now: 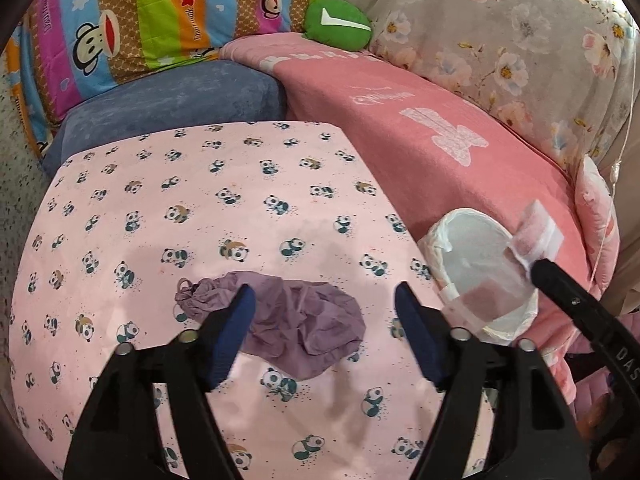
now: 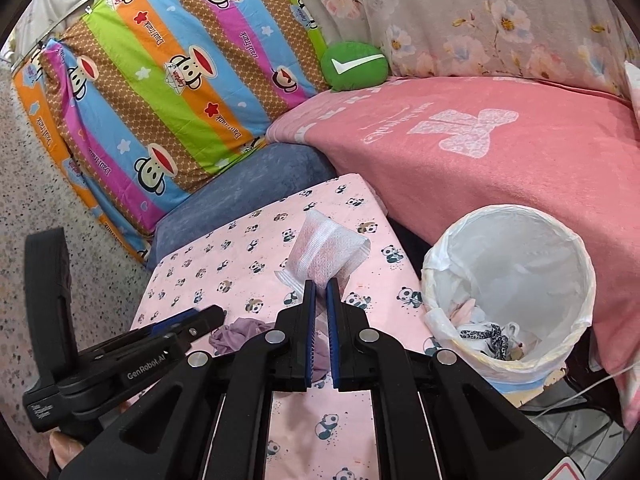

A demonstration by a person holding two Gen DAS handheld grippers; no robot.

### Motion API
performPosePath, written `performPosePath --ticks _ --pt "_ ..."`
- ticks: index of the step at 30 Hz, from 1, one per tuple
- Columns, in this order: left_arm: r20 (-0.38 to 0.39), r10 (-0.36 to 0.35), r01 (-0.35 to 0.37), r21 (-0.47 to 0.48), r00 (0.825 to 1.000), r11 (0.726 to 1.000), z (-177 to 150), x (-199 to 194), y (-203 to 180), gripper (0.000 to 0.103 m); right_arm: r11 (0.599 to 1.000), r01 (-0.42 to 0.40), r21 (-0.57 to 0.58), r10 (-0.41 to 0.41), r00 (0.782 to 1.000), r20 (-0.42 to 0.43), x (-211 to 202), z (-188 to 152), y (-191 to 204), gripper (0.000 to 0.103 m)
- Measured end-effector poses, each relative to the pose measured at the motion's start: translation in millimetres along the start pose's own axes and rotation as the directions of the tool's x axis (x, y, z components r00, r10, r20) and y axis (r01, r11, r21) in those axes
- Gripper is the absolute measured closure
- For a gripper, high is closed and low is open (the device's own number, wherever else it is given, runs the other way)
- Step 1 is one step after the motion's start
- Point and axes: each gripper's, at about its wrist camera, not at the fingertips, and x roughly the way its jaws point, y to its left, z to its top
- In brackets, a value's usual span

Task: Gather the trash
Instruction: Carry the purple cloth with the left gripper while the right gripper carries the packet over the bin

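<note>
A crumpled purple piece of trash (image 1: 312, 332) lies on the pink panda-print tabletop (image 1: 200, 200). My left gripper (image 1: 324, 292) hangs open over it, one finger on each side, pads not touching it. My right gripper (image 2: 320, 285) is shut on a translucent white-and-pink wrapper (image 2: 324, 248), held up above the tabletop (image 2: 240, 272). In the left wrist view the right gripper (image 1: 538, 270) and its wrapper (image 1: 536, 236) hover at the bin (image 1: 436, 240). The white-lined bin (image 2: 508, 210) stands right of the table with trash inside. The purple piece (image 2: 240, 332) and the left gripper (image 2: 192, 320) show at lower left.
A pink blanket (image 2: 480, 152) covers the sofa behind the bin. A striped monkey-print cushion (image 2: 168, 92), a green cushion (image 2: 354, 66) and a blue cushion (image 2: 248, 188) crowd the table's far side. Speckled floor (image 2: 32, 184) lies to the left.
</note>
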Motion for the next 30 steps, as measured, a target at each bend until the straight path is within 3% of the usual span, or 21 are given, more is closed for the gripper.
performPosePath --ticks 6,13,17,21,23,25,27,30 --pt "-0.087 0.029 -0.030 -0.012 0.996 0.999 -14 33 17 0.023 1.000 0.005 0.025 -0.005 1.000 -0.014 0 -3 -11 0.096" --pt "-0.176 0.067 -0.070 -0.007 0.982 0.998 -22 77 20 0.023 0.999 0.023 0.032 -0.022 0.999 -0.044 12 -5 -17 0.096" --pt "-0.216 0.055 -0.058 -0.008 0.975 0.998 -25 93 19 0.024 0.999 0.035 0.035 -0.033 0.997 -0.072 25 -9 -18 0.096" --pt "-0.272 -0.005 -0.002 -0.026 0.962 1.000 -31 104 16 0.050 0.998 0.038 0.040 -0.034 0.995 -0.090 33 -11 -20 0.096" --pt "-0.269 0.001 -0.003 -0.008 0.963 1.000 -34 104 12 0.060 0.998 0.039 0.041 -0.034 0.995 -0.098 37 -12 -21 0.096" --pt "-0.279 -0.021 0.022 0.003 0.960 1.000 -37 103 8 0.081 0.998 0.038 0.041 -0.034 0.994 -0.102 40 -13 -20 0.096" --pt "-0.293 -0.052 0.055 0.001 0.955 0.998 -39 102 4 0.094 0.999 0.036 0.041 -0.032 0.994 -0.106 43 -14 -19 0.096" --pt "-0.283 -0.061 0.069 0.017 0.957 0.997 -40 95 -5 0.095 0.999 0.032 0.038 -0.028 0.994 -0.103 43 -15 -17 0.096"
